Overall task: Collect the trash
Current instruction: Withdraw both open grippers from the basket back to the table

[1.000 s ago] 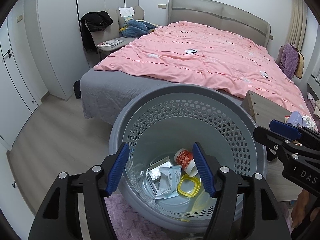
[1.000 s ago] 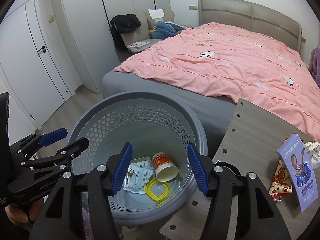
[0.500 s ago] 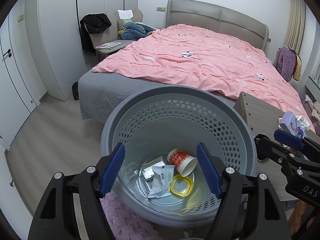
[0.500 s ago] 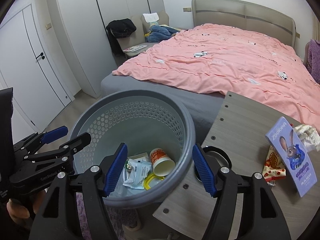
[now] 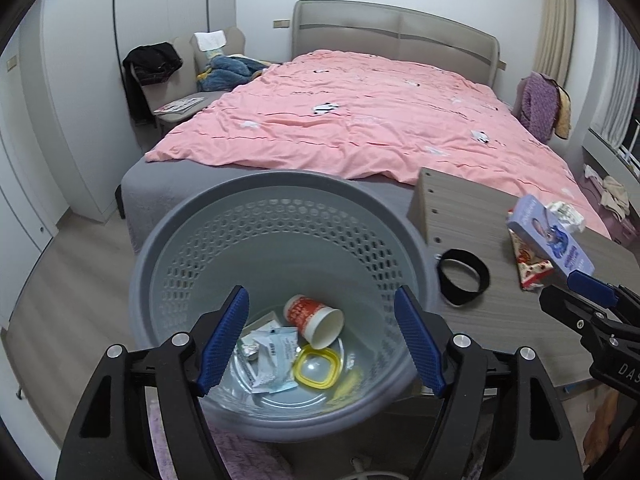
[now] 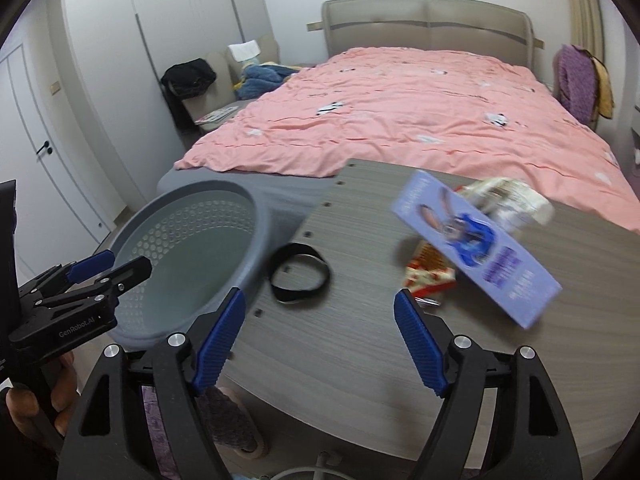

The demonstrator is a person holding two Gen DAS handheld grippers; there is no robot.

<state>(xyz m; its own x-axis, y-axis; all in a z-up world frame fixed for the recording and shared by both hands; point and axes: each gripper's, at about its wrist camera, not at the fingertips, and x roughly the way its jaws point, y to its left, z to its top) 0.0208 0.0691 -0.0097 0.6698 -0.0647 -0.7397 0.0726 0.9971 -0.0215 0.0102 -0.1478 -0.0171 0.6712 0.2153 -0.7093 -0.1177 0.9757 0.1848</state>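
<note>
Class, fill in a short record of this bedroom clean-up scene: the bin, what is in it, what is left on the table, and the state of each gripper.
Bin: grey perforated basket, beside the table
In the bin: paper cup on its side, yellow lid, wrappers
On the table: purple box, red snack packet, crumpled paper, black band
Left gripper: open, empty, over the bin
Right gripper: open, empty, jaws just opening, over the table

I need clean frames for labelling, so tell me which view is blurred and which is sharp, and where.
Right wrist view: motion blur smears the purple box and the wrappers behind it; the fingers stay crisp. Left wrist view: mostly sharp, the paper cup in the basket reads clearly. Both bend at the edges.
</note>
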